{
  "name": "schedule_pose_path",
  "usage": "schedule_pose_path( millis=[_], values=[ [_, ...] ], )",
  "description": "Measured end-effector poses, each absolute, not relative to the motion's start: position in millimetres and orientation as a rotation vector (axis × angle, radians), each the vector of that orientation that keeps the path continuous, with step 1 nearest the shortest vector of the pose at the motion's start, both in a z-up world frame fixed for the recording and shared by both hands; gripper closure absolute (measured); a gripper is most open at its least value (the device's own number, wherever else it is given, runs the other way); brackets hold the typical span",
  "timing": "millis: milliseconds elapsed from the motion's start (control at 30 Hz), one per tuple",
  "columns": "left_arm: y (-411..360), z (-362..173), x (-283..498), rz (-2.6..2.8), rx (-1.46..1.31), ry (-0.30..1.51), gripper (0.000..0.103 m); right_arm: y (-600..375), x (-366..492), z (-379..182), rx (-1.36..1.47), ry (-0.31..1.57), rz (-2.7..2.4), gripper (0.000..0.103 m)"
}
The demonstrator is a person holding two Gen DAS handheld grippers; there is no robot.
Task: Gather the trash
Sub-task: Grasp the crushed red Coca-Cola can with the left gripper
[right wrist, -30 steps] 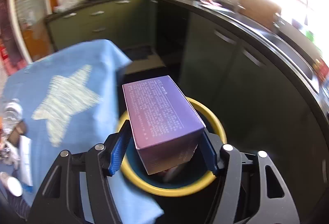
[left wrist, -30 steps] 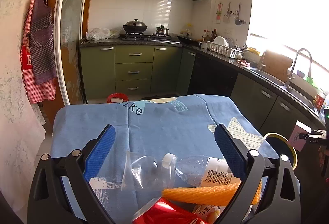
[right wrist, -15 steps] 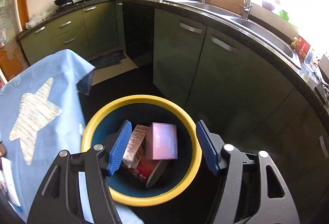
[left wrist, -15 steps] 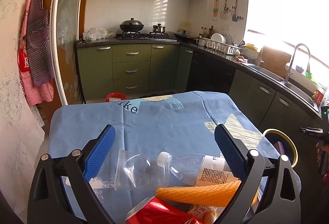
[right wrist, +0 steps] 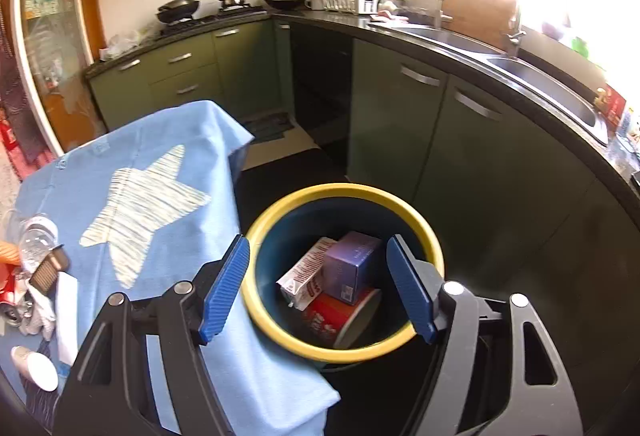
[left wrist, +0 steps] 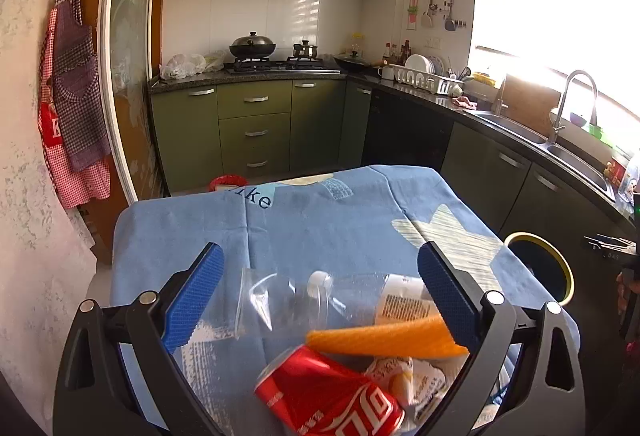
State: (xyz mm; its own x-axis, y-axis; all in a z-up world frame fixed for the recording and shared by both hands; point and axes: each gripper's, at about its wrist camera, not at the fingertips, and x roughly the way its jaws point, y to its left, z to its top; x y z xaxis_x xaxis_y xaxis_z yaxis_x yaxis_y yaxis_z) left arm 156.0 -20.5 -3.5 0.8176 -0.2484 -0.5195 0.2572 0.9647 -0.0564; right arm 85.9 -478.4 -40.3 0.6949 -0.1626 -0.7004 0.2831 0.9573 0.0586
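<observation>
Now the purple box (right wrist: 352, 264) lies in the bin (right wrist: 344, 354); the right tool (right wrist: 318, 286), jaws just widened, hangs empty above. Next, the left tool (left wrist: 320, 288), wide and empty, needs closing on the tabletop (left wrist: 320, 228) can (left wrist: 328, 396) or bottle (left wrist: 360, 296).

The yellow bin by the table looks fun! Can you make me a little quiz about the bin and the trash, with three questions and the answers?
1. True or false: the purple box lies inside the yellow-rimmed bin.
2. What is between the fingers of the right gripper? A) the purple box B) nothing C) a bottle
3. Fill in: the red can still waits on the blue ______.

Key:
1. True. It rests beside a white carton.
2. B. The jaws have just been opening, and they are empty above the bin.
3. Tablecloth, next to a clear bottle.
</observation>
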Motion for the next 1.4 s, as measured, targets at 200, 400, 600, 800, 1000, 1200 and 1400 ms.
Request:
schedule_pose_path(
  millis=[200,400,600,800,1000,1200,1400],
  values=[
    [-17.5,1.4,131.1,-0.394,0.055,0.578,0.007,-473.1,83.5,-44.6,0.173,0.765,-0.210,0.035],
    [-19.3,-7.6,110.1,-0.444,0.080,0.685,0.007,-477.4,76.6,-52.2,0.196,0.774,-0.202,0.035],
    [1.1,-50.4,120.5,-0.363,-0.148,1.006,0.007,-477.1,75.3,-56.6,0.202,0.781,-0.184,0.035],
    [4.4,-77.7,131.3,-0.239,-0.270,1.157,0.007,-470.2,79.5,-64.5,0.204,0.792,-0.139,0.035],
    [-7.5,-91.8,150.4,-0.148,-0.333,1.248,0.007,-462.3,81.7,-71.4,0.210,0.800,-0.092,0.035],
    [-18.6,-99.9,168.2,-0.054,-0.316,1.302,0.007,-462.0,82.4,-73.4,0.222,0.793,-0.064,0.035],
    [-21.3,-112.3,173.1,-0.002,-0.246,1.365,0.009,-466.7,82.7,-77.2,0.235,0.798,-0.053,0.035]
  ],
)
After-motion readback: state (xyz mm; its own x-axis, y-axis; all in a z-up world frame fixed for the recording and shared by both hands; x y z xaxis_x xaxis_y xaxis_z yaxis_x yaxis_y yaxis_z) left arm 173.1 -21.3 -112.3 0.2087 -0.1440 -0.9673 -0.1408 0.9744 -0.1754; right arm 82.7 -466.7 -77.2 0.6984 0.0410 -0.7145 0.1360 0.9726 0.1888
